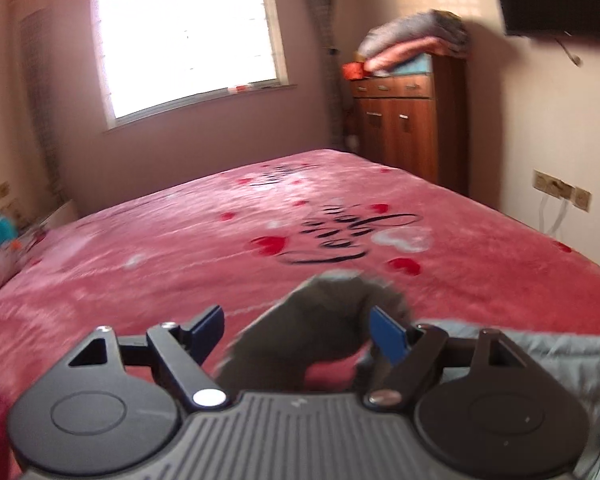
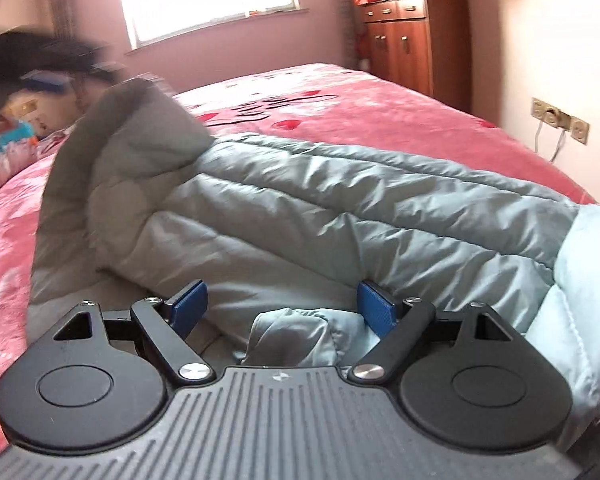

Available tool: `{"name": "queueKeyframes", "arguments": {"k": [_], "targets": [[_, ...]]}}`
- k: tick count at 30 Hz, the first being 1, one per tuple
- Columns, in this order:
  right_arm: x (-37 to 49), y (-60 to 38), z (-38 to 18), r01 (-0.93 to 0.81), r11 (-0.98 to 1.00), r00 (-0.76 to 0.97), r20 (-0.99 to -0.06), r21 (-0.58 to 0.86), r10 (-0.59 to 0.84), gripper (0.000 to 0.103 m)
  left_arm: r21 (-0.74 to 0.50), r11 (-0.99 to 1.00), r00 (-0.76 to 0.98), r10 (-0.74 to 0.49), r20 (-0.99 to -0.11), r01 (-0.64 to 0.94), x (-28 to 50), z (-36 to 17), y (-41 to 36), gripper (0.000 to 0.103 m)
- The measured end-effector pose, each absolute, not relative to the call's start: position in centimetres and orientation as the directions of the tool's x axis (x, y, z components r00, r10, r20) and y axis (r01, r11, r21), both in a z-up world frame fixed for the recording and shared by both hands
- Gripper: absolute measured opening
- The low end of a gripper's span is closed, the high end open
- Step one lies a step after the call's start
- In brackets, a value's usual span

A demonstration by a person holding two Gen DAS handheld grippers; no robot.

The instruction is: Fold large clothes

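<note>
Right wrist view: grey padded coat (image 2: 340, 208) spread on pink bed (image 2: 420, 120). Right gripper (image 2: 284, 306) wide apart over coat's near edge; left gripper (image 1: 300, 330) wide too, blurred sleeve between. Best pinch seam firmly, lift evenly.

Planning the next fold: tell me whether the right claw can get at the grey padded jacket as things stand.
Probably yes. The right claw is open, and the grey padded jacket lies on the pink bedspread directly ahead, a bunch of its fabric already between the fingers, nothing blocking.

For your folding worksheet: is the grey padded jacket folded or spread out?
Partly folded: one end of the grey padded jacket is lifted and turned over, the rest flat on the bed.
</note>
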State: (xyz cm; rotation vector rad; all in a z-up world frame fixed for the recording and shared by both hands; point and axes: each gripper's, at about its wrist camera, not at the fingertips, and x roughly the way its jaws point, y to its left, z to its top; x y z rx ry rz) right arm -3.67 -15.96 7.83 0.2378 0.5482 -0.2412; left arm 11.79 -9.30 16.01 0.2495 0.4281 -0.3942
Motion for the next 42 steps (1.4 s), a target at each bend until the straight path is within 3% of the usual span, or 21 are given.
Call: {"name": "queueKeyframes", "arguments": {"k": [4,8,14,23,25,27,29,42], "targets": [[-3.0,-16.0,7.7,0.307,0.937,0.828,-0.533,0.166,-0.177,0.102,0.111,0.913,0.792,-0.275,-0.544,0.393,10.7,12.4,-3.9,0.077],[-3.8,-16.0,7.8,0.310,0.936,0.828,-0.531,0.165,-0.181,0.103,-0.076,0.933,0.709,-0.318,-0.629,0.351,10.4,7.3,0.7,0.060],[-4.5,-16.1,7.9,0.308,0.938,0.828,-0.530,0.159,-0.182,0.103,-0.151,0.908,0.666,-0.393,-0.634,0.392,11.1,3.2,0.8,0.054],[-4.3,-15.9,7.8,0.305,0.940,0.830,-0.528,0.154,-0.182,0.103,-0.204,0.874,0.624,-0.462,-0.630,0.441,12.8,0.8,-2.2,0.054],[-4.4,-16.0,7.8,0.302,0.940,0.832,-0.524,0.155,-0.181,0.103,-0.219,0.872,0.622,-0.470,-0.626,0.438,13.0,0.8,-2.9,0.044],[-4.4,-16.0,7.8,0.302,0.941,0.834,-0.521,0.155,-0.182,0.103,-0.217,0.870,0.617,-0.470,-0.631,0.442,12.7,0.8,-3.5,0.011],[-4.5,-16.1,7.9,0.298,0.942,0.836,-0.519,0.157,-0.178,0.103,-0.212,0.876,0.620,-0.460,-0.635,0.433,12.2,0.9,-4.6,0.003],[-5.9,-14.6,7.9,0.232,0.954,0.862,-0.494,0.192,-0.110,0.103,-0.203,0.937,0.674,-0.345,-0.653,0.284,0.6,5.7,2.0,0.000]]}}
